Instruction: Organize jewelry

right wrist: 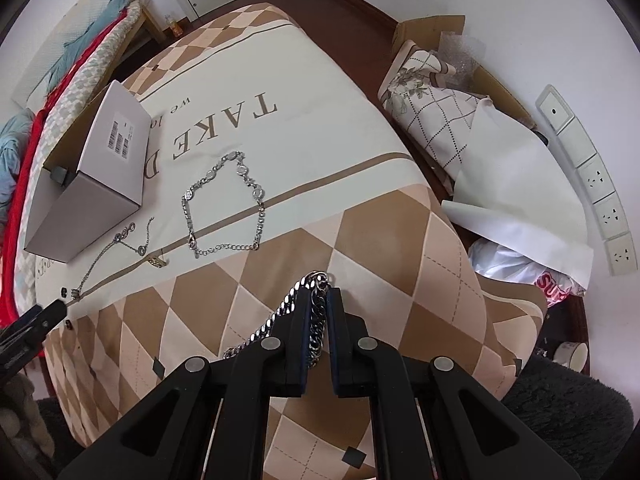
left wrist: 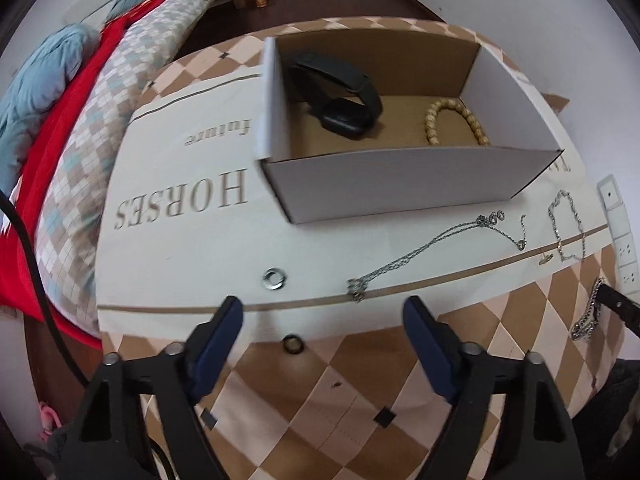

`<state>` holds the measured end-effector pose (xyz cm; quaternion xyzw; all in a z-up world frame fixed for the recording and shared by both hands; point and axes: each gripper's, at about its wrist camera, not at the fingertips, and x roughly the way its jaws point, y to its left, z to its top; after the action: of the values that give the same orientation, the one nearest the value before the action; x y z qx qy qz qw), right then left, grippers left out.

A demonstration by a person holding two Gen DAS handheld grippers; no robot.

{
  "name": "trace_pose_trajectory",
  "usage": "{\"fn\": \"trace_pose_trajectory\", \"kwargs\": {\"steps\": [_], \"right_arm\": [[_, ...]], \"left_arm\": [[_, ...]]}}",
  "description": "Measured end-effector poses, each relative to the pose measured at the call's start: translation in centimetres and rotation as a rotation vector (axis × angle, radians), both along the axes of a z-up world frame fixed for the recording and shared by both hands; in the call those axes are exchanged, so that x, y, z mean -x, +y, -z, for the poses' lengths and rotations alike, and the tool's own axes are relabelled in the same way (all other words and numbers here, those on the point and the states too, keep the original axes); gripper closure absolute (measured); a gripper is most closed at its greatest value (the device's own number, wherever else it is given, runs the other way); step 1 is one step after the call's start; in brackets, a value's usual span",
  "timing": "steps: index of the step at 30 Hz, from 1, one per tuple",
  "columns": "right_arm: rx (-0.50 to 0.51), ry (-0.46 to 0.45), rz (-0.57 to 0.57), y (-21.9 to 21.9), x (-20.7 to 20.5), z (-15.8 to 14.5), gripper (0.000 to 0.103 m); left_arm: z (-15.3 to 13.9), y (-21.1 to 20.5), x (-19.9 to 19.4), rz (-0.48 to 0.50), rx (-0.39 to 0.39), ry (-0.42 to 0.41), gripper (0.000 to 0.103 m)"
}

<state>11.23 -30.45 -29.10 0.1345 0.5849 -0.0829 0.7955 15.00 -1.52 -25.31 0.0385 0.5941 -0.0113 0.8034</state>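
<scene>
Two grippers point steeply down: left gripper (left wrist: 323,312) jaws apart, right gripper (right wrist: 319,295) jaws clamping chain (right wrist: 280,312).

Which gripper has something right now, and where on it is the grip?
The right gripper is shut on the chunky silver curb-link chain, pinching a bunched stretch of links between its fingers. The left gripper is open and holds nothing.

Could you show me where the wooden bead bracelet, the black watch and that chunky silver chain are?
wooden bead bracelet (left wrist: 434,110): left wrist view, on the beads at its arch, inside the box.
black watch (left wrist: 344,120): left wrist view, on its face.
chunky silver chain (right wrist: 290,296): right wrist view, on the links beside the closed fingers.
</scene>
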Motion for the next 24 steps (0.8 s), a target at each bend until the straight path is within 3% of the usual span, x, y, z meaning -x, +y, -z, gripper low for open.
{"fn": "trace_pose_trajectory", "kwargs": {"steps": [2,4,8,10,17,24], "right_arm": [[-0.004,0.001,0.001,-0.1,0.0,0.0,0.095],[-0.005,0.001,0.002,-0.1,0.0,0.0,0.095],[0.003,0.003,0.000,0.1,0.0,-0.1,0.095],[0.005,0.003,-0.003,0.2,-0.1,-0.1,0.095],[0.006,0.006,-0.016,0.5,-0.2,-0.1,0.095],[-0.009,-0.038,-0.049,1.8,0.0,-1.9,0.095]], "left_arm": [[0.6,-0.5,-0.5,0.015,-0.016,0.015,0.043],[1.3,-1.0,-0.8,0.027,-0.030,0.033,0.061],[1.1,-1.3,-1.0,0.035,-0.030,0.013,0.077],[1.1,-1.5,-1.1,0.040,-0.027,0.009,0.094],[0.9,-2.0,-0.7,0.069,-0.050,-0.020,0.096],[-2.0,-2.4,0.6,0.087,-0.043,-0.089,0.096]]}}
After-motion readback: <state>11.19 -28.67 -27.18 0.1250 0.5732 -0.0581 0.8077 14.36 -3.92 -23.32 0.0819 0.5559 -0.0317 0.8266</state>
